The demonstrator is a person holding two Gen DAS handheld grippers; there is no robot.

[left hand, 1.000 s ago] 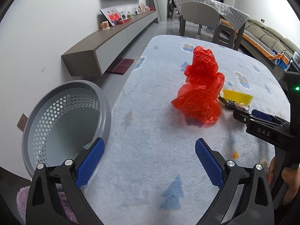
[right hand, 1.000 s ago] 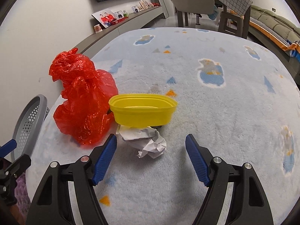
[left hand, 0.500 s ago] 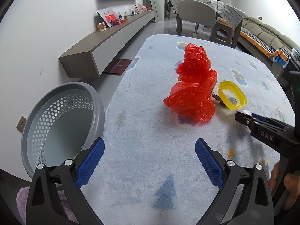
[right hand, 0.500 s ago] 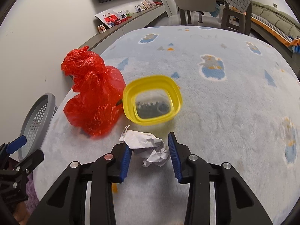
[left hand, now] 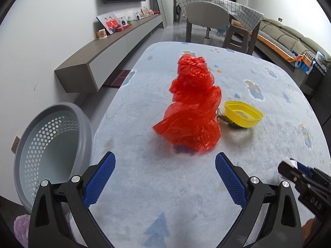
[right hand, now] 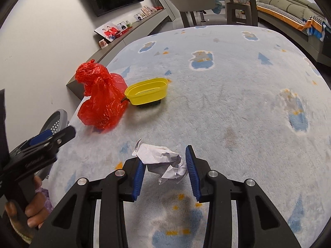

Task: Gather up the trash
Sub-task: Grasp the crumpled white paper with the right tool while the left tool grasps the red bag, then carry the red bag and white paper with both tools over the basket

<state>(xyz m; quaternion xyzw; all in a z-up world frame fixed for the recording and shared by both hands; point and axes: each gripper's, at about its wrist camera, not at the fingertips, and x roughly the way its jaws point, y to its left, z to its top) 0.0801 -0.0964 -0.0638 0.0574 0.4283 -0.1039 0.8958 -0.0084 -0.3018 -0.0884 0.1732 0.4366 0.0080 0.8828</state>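
My right gripper [right hand: 164,163] is shut on a crumpled white paper ball [right hand: 163,161] and holds it just above the pale blue rug; it also shows at the right edge of the left wrist view [left hand: 289,166]. A red plastic bag [left hand: 193,107] [right hand: 101,95] stands on the rug with a yellow plastic tub [left hand: 242,113] [right hand: 148,91] to its right. My left gripper [left hand: 165,171] is open and empty, short of the red bag. A grey perforated basket [left hand: 49,144] sits at the left, off the rug's edge.
The fluffy rug [right hand: 227,107] has blue and orange prints. A low wall shelf [left hand: 99,62] runs along the left wall. A chair and a table [left hand: 209,18] stand at the far end, a sofa [left hand: 289,43] at the right. A purple fluffy thing [left hand: 20,227] lies by the basket.
My right gripper has pulled back and up with the paper ball, away from the yellow tub. My left gripper has edged closer to the red bag and stayed open.
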